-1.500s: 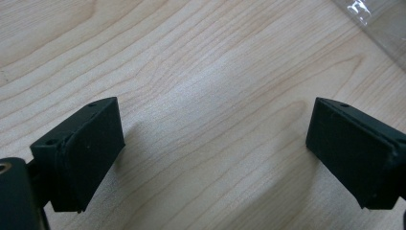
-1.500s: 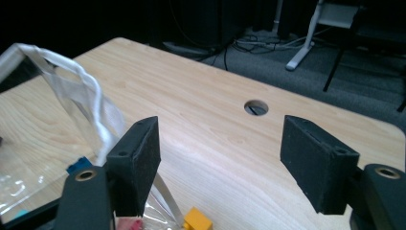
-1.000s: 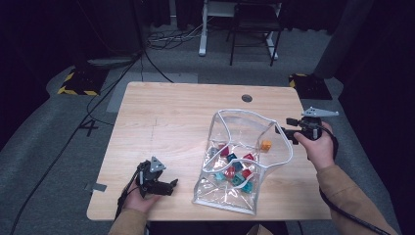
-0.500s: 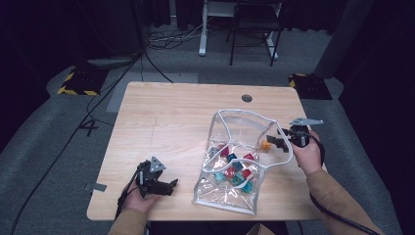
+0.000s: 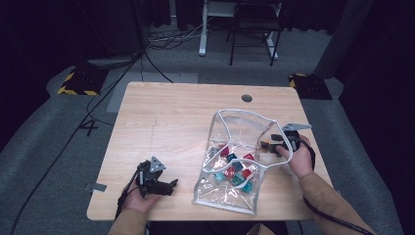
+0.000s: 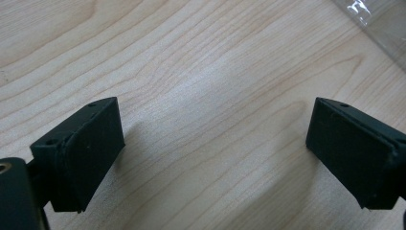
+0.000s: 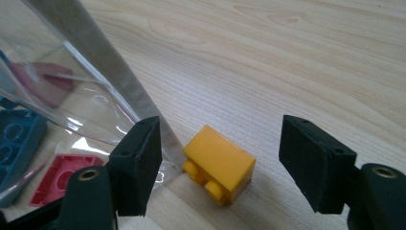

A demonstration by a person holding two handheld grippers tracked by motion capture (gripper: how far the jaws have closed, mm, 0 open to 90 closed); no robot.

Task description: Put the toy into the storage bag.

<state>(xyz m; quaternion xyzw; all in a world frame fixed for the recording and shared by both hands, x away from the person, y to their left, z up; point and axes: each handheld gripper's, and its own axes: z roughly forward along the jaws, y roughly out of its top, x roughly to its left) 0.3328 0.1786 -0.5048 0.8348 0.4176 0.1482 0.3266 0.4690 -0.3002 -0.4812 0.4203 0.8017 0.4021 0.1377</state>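
Observation:
A yellow-orange brick [image 7: 218, 163] lies on its side on the wooden table [image 5: 171, 122], right against the white rim of a clear plastic bag [image 5: 237, 132]. My right gripper [image 7: 220, 136] stands open with one jaw on each side of the brick, neither pad touching it; the left jaw sits at the bag's rim. In the high view the brick [image 5: 265, 145] rests at the bag's right edge with the right gripper [image 5: 272, 143] on it. Red and teal bricks [image 5: 235, 169] lie inside the bag. My left gripper [image 5: 169, 186] rests open near the front left edge, over bare wood [image 6: 210, 134].
A round cable hole [image 5: 246, 98] sits near the table's far edge. A corner of the clear bag [image 6: 378, 19] shows beyond the left gripper's jaws. Cables trail from both grippers off the table's front edge. Chair and desk legs [image 5: 235, 34] stand on the floor beyond.
My right gripper has come down and to the left, from above the table's right side to the brick at the bag's rim. The left gripper has stayed put.

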